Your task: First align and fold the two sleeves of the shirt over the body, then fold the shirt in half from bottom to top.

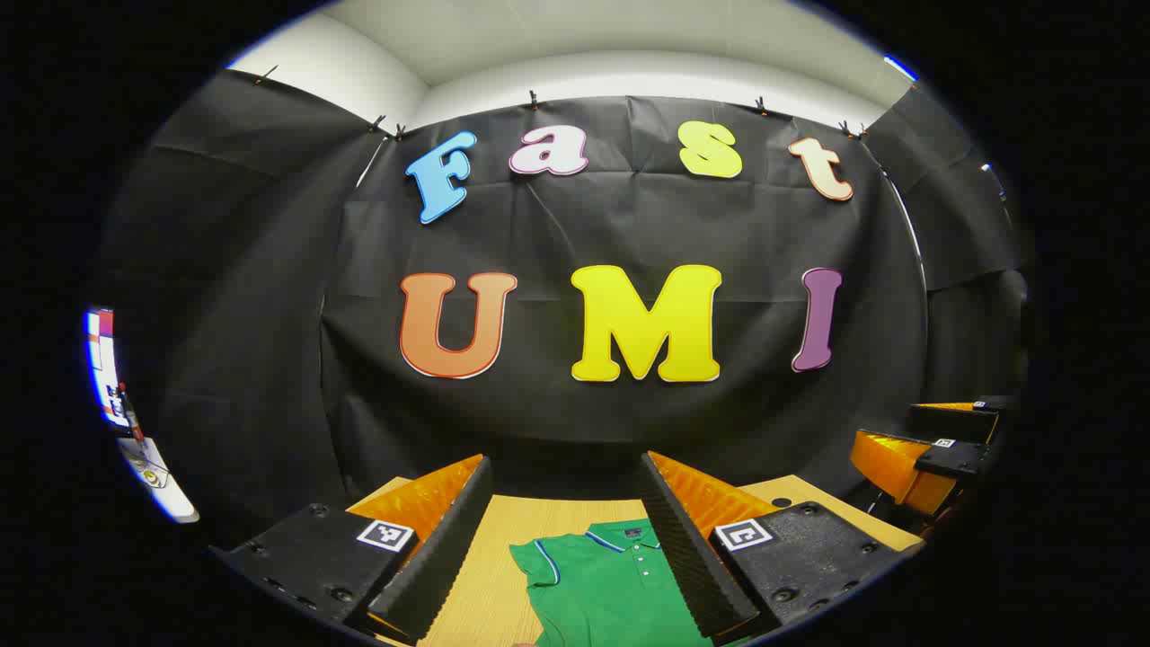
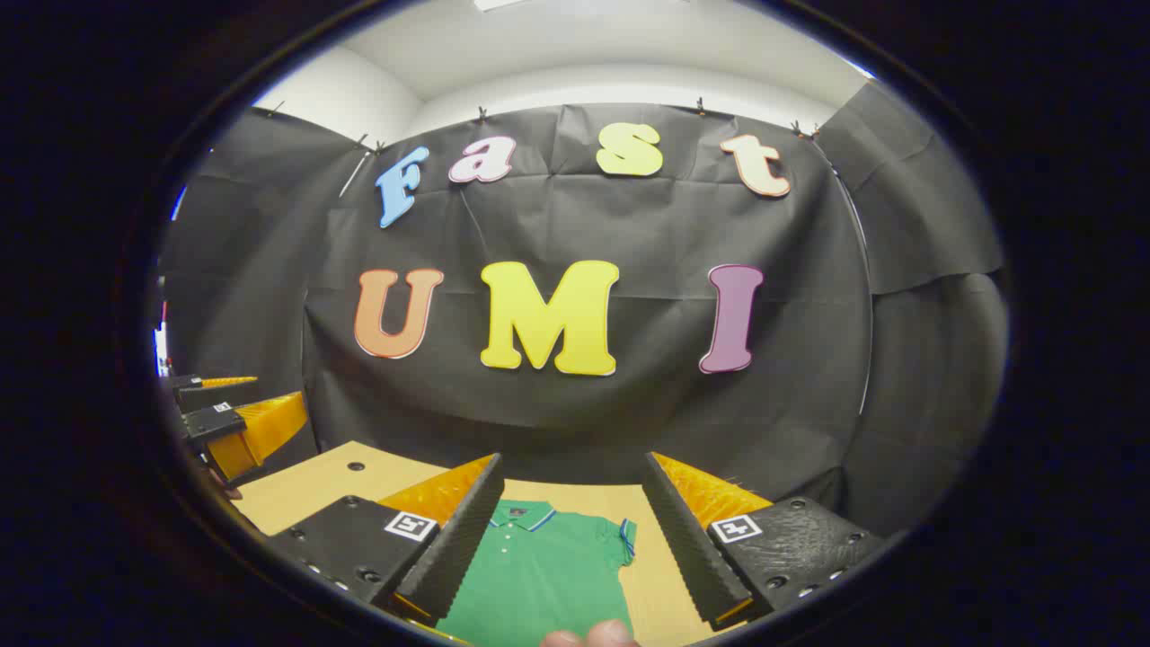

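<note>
- In the left gripper view, the left gripper is seen at the bottom of the frame with its two fingers spread wide apart and nothing held between them.
- A green polo shirt is seen lying flat on a light wooden table, in the lower centre of that frame, between and beyond the fingers without being touched by them.
- The collar of the shirt, edged with a thin blue and white stripe, is turned toward the far side of the table, and one short sleeve is spread out to the left of the body.
- At the right edge of the same frame, the right gripper is seen farther off, raised above the table's far corner.
- In the right gripper view, the right gripper is shown at the bottom of the frame, likewise parted wide and holding nothing.
- The shirt is seen there in the lower centre, with a short sleeve spread to the right.
- At the very bottom of that frame, fingertips of a hand are glimpsed just below the shirt.
- The left gripper is seen at the left edge of that frame, above the table.
- The black cloth wall is seen behind the table, filling the middle and upper part of the frame.
</note>
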`<state>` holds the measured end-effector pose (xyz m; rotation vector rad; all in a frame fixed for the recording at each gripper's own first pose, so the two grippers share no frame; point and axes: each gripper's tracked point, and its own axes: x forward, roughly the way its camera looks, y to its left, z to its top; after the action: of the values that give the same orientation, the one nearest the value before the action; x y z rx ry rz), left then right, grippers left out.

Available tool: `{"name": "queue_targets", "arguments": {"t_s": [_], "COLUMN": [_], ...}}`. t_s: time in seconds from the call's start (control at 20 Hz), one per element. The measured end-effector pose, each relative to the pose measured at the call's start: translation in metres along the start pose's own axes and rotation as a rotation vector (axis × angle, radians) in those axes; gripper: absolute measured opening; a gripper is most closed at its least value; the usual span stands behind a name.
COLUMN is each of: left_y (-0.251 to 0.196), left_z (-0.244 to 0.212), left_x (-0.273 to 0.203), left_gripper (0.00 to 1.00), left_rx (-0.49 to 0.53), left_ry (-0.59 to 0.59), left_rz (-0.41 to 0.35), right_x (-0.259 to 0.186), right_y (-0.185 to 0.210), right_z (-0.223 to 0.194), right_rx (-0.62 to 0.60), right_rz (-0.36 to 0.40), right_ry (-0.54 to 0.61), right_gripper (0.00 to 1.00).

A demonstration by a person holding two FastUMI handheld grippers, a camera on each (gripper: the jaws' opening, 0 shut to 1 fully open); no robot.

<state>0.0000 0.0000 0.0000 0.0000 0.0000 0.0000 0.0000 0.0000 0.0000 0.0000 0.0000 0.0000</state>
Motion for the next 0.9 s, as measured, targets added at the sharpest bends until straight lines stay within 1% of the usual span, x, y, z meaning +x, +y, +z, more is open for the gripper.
{"name": "queue_targets", "arguments": {"t_s": [0.15, 0.3, 0.5, 0.9], "left_y": [-0.003, -0.005, -0.007, -0.014], "left_z": [0.000, 0.001, 0.001, 0.001], "left_x": [0.005, 0.008, 0.012, 0.013], "left_gripper": [1.00, 1.00, 1.00, 1.00], "left_rx": [0.004, 0.010, 0.015, 0.014], "left_ry": [-0.003, -0.005, -0.002, 0.007], "left_rz": [0.001, 0.002, 0.010, 0.008], "right_x": [0.003, 0.009, 0.014, 0.023], "right_y": [-0.007, -0.010, -0.013, -0.026], "right_z": [-0.003, 0.003, 0.006, 0.004], "right_rx": [0.008, -0.003, -0.008, -0.002], "right_rz": [-0.013, -0.012, -0.005, -0.018], "right_ry": [0.008, -0.002, -0.009, 0.006], "right_gripper": [0.96, 0.93, 0.96, 0.96]}}
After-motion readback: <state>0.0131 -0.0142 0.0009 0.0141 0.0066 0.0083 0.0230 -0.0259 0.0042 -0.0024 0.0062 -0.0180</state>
